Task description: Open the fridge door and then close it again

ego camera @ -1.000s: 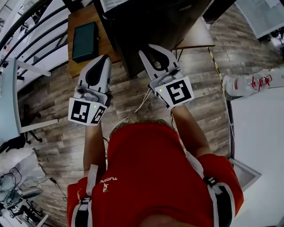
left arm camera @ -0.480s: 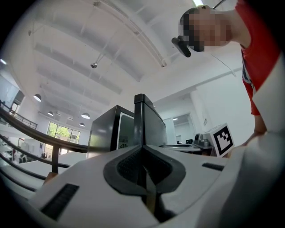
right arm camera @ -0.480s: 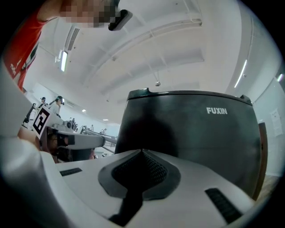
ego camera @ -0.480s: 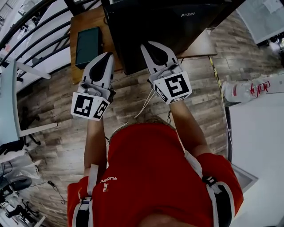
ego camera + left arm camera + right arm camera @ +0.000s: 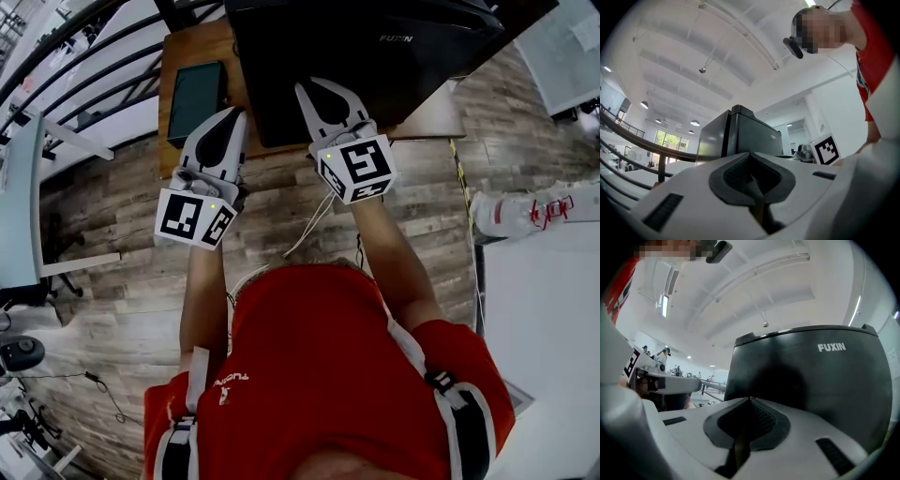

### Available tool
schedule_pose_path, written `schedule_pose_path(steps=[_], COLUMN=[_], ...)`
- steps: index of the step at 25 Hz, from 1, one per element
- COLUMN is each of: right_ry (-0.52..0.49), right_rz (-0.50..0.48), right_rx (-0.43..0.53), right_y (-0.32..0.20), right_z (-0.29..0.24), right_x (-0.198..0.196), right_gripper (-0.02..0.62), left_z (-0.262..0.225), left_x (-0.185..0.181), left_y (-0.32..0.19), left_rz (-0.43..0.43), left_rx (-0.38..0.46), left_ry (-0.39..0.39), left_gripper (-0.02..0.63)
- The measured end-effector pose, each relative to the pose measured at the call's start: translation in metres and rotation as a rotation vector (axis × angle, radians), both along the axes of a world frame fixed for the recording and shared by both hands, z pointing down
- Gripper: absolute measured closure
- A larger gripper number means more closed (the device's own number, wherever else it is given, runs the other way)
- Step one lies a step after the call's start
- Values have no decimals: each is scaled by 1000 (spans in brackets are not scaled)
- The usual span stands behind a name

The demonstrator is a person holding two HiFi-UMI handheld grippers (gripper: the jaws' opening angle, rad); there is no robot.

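A black fridge [image 5: 375, 47] with a FUXIN badge stands on a low wooden table [image 5: 433, 105], at the top of the head view. Its door looks closed. The badged front fills the right gripper view [image 5: 825, 380], and the left gripper view shows the fridge's corner [image 5: 740, 133]. My left gripper [image 5: 235, 113] is shut and empty, with its tip beside the fridge's left lower corner. My right gripper [image 5: 323, 89] is also shut on nothing and points at the fridge front from close by. I cannot tell whether either gripper touches the fridge.
A dark tablet [image 5: 195, 98] lies on the wooden table left of the fridge. A black railing [image 5: 84, 56] runs at the upper left. A white counter [image 5: 544, 319] and a white bottle with a red strap [image 5: 525, 211] are at the right. A cable [image 5: 305, 220] trails across the plank floor.
Both grippers have moved forward toward the fridge, which now takes up more of the head view. The right gripper's tip now overlaps the fridge front.
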State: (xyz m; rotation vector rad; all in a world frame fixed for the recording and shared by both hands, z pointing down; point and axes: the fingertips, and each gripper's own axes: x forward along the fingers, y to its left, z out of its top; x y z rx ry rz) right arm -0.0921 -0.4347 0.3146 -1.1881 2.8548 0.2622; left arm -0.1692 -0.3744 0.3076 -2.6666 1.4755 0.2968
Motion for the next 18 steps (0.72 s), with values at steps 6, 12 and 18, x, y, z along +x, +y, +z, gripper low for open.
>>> schedule_pose_path(steps=[6,12,18], right_ry=[2,0,-5], right_rz=[0,-34,-94], right_rx=[-27,-27,-8], right_y=[-12,-4,23], right_z=[7,10,2], right_x=[1,2,5], right_gripper=[568,568,568], left_z=[4,5,7], left_x=[2,7,17], left_y=[-6,-6,1], left_rz=[-12,-11,0], left_rx=[-12,-17,-26], left_ry=[1,-2,-8], left_gripper=[597,597,597])
